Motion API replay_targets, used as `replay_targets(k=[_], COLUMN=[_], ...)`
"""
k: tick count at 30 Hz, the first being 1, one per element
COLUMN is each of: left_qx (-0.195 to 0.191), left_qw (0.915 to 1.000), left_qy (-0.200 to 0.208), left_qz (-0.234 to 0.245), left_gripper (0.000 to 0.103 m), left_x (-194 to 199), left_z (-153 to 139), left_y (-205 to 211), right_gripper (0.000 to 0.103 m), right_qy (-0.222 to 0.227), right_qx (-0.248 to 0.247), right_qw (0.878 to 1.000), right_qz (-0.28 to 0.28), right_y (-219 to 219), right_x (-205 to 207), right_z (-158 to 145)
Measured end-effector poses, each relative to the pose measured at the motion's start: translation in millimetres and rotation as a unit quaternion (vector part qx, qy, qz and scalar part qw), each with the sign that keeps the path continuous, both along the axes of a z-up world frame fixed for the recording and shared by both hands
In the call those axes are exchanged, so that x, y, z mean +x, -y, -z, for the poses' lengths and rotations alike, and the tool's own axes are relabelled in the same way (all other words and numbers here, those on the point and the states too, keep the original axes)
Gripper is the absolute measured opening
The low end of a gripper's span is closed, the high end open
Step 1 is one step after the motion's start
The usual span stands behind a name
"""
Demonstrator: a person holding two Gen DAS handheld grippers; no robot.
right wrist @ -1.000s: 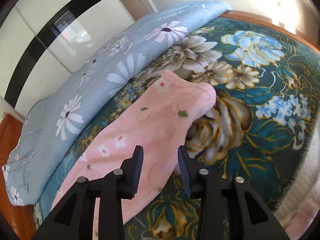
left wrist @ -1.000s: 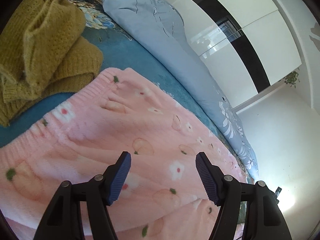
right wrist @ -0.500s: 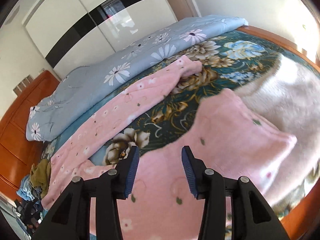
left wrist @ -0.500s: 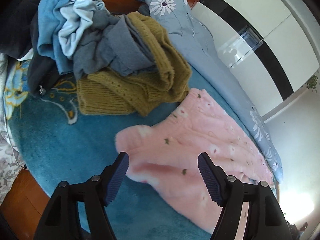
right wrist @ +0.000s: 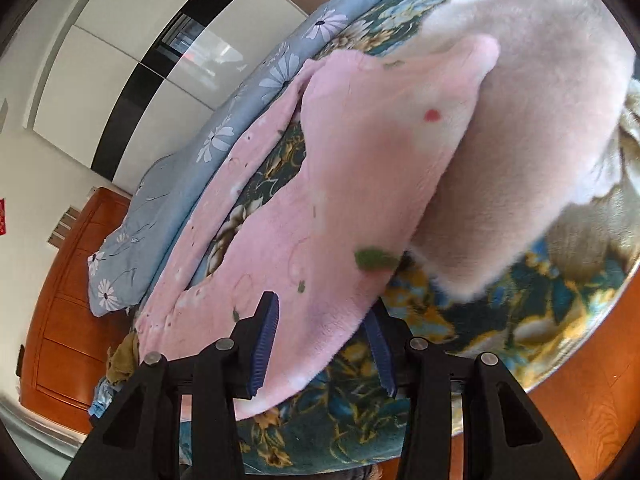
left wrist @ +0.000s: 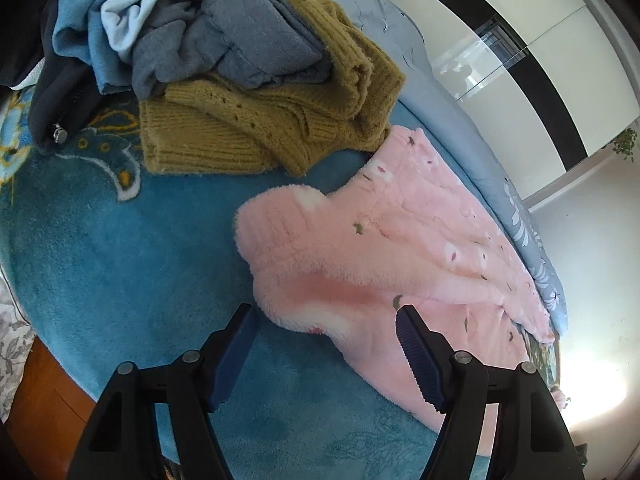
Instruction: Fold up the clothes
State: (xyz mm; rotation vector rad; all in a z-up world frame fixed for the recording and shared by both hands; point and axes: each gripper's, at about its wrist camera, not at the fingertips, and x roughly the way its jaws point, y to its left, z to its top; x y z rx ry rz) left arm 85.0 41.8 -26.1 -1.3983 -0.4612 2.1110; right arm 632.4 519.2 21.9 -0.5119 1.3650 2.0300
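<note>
Pink fleece trousers (left wrist: 400, 240) with small flowers lie spread along the teal bed cover (left wrist: 120, 260). Their waistband corner reaches in between the blue pads of my left gripper (left wrist: 326, 320), which is open wide and not pressing on it. In the right wrist view a leg of the pink trousers (right wrist: 340, 200) runs toward me. Its hem lies between the fingers of my right gripper (right wrist: 320, 316) and covers the tip of the right finger. The jaws stand apart and do not pinch the fabric.
A mustard knit sweater (left wrist: 280, 120) and a heap of blue and grey clothes (left wrist: 180, 32) lie just beyond the waistband. A light blue daisy quilt (right wrist: 224, 140) runs along the far side. A cream fluffy blanket (right wrist: 540, 140) lies beside the leg. The wooden floor (right wrist: 580, 400) shows past the bed's edge.
My left gripper has drawn back from above the trousers to their waistband corner. My right gripper has swung from the far leg's end to the near leg's hem, jaws slightly wider.
</note>
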Motion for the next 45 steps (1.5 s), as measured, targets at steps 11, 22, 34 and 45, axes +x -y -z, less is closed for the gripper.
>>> replay_targets(k=[11, 22, 34, 45], left_qx=[0.059, 0.122, 0.22, 0.102], left_qw=[0.9979, 0.9921, 0.9749, 0.9926], left_qy=[0.02, 0.031, 0.024, 0.054], left_qz=[-0.018, 0.005, 0.023, -0.035], left_gripper=[0.074, 0.007, 0.007, 0.007], left_x=[-16.4, 10.9, -26.7, -150.5], left_z=[10.3, -2.4, -90.7, -80.8], left_y=[7.5, 11.5, -22.7, -159.5], right_gripper=[0.006, 0.005, 0.005, 0.005], right_qy=[-0.031, -0.035, -0.063, 0.056], right_qx=[0.016, 0.072, 0.12, 0.106], right_qw=[0.999, 0.994, 0.987, 0.989], right_qz=[0.017, 0.075, 0.087, 0.087], right_y=[-21.4, -41.0, -93.2, -230.9], right_x=[2.3, 34.8, 11.2, -142.9], right_z=[-28.5, -75.4, -150.1, -170.1])
